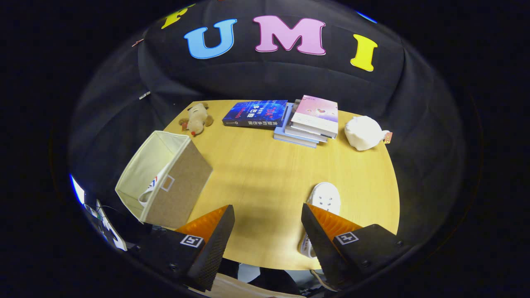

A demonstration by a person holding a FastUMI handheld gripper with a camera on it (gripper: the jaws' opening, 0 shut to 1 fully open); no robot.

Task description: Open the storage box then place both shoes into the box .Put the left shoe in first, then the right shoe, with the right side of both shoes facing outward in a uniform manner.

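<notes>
- The storage box (163, 182) sits at the left edge of the wooden table (265, 178), just ahead of the left finger; its top is open and it is tilted.
- 1 white shoe (150, 188) lies inside the box, partly hidden by the near wall.
- A small plush toy (196, 118) lies at the far left corner of the table, beyond the box.
- The gripper (267, 219) hangs above the near edge of the table with its 2 fingers spread wide apart and nothing between them but bare tabletop.
- A dark blue book (254, 114) lies flat at the far side, beside a stack of books (308, 122) with a pink cover on top.
- The second white shoe (325, 200) lies on the table right by the right finger, which covers part of it.
- A white stuffed toy (364, 132) rests near the far right corner.
</notes>
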